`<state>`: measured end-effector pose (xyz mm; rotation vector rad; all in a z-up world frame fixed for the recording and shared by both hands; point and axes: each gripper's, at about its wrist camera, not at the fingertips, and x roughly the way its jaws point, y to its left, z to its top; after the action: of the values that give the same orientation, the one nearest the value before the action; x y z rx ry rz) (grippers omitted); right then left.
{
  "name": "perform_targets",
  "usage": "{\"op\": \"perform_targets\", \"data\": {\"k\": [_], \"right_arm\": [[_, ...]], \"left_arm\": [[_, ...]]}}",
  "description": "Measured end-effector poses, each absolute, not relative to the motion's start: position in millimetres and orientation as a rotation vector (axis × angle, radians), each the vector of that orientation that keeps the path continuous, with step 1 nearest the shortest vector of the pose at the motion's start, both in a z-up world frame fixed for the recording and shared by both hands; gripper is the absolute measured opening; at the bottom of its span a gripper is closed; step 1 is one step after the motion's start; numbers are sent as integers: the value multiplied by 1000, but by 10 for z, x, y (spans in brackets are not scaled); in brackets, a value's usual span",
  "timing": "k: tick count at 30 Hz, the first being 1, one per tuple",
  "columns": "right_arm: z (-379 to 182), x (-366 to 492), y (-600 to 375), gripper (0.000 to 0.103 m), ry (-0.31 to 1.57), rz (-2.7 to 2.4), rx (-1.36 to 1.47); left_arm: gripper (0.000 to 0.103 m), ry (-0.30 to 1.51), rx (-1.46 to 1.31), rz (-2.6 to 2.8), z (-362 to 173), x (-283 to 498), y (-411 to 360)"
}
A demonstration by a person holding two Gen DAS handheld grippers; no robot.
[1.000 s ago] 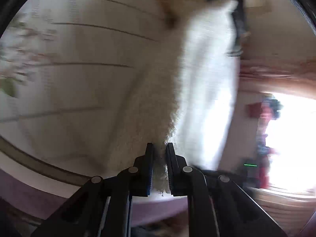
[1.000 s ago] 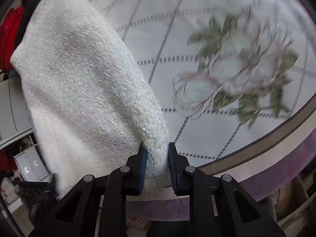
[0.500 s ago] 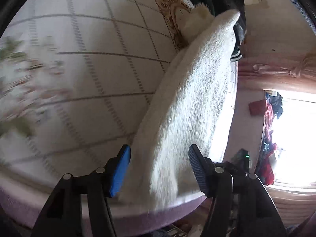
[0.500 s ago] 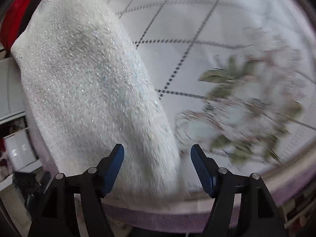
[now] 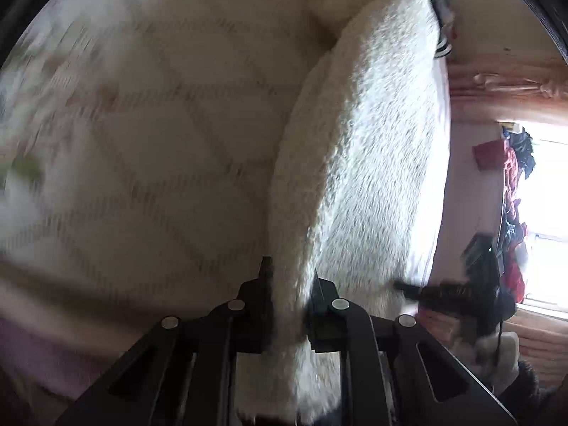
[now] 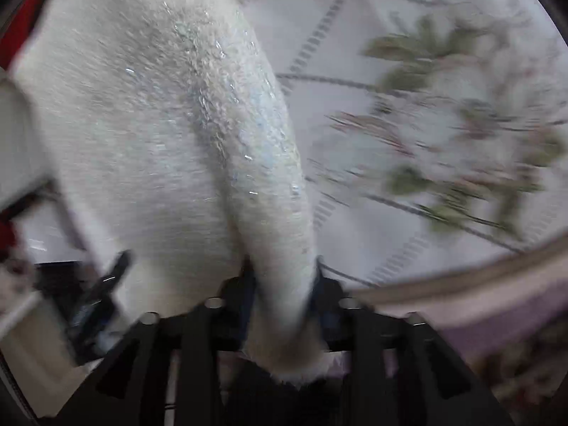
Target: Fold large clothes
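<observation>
Left claw [image 5: 289,296] is closing on a bunched ridge of the white fluffy garment [image 5: 362,149], fabric sitting between the jaws and pads already pressing into the pile; right claw [image 6: 282,284] is doing the same, jaws closing around a thick roll of that garment [image 6: 152,113] near its edge. Garment lies along the side of the bed [image 6: 355,35], on the quilted floral bedspread [image 6: 461,135], with its near end hanging over the purple bed edge [image 6: 497,316] toward both claws. Each claw takes one end of the near hem, probably so the edge can be carried flat and level across for a fold. Both point steeply down, which suits pinching cloth off the bed. Views are motion-blurred, so grip depth is hard to judge. Risk: thick pile slips from a shallow pinch, or only the top layer gets caught.
</observation>
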<state>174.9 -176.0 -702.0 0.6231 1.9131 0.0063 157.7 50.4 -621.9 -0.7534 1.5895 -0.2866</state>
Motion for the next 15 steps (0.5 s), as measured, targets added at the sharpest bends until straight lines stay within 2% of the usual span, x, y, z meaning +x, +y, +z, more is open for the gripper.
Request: {"op": "perform_targets", "data": {"k": [3,4,5,6,7,8,10,12,14,15], "right_arm": [[-6529,2068,-1624,39,1812,-68,392],[-6342,2266,-1541,39,1750,-70,348],[-6220,2353,-1490,39,1713,-57,330],[-6088,2632,-1334,39,1656,-14,319],[-6030,2852,-1196,39,1624,30,320],[-6012,3203,-981,39,1594,73,317],[-5966,3792,-567,39,1509,162,327],[-5871,4004,-177,39,1467,230,315],[-6110,4319,87,36,1469,243,210],[-6568,4345,-22,36,1514,235,132]], "left_arm": [[21,1627,-769,-206,-6148,1551,597],[27,1613,-756,-173,-6094,1586,630],[40,1590,-753,-143,-6045,1614,685],[46,1553,-767,-127,-5998,1664,748],[61,1523,-774,-114,-5968,1736,815],[69,1497,-770,-103,-5941,1801,852],[70,1443,-747,-80,-5885,2008,897],[70,1417,-716,-52,-5861,2192,928],[70,1387,-704,-20,-5850,2336,954],[70,1378,-704,-5,-5849,2390,971]]}}
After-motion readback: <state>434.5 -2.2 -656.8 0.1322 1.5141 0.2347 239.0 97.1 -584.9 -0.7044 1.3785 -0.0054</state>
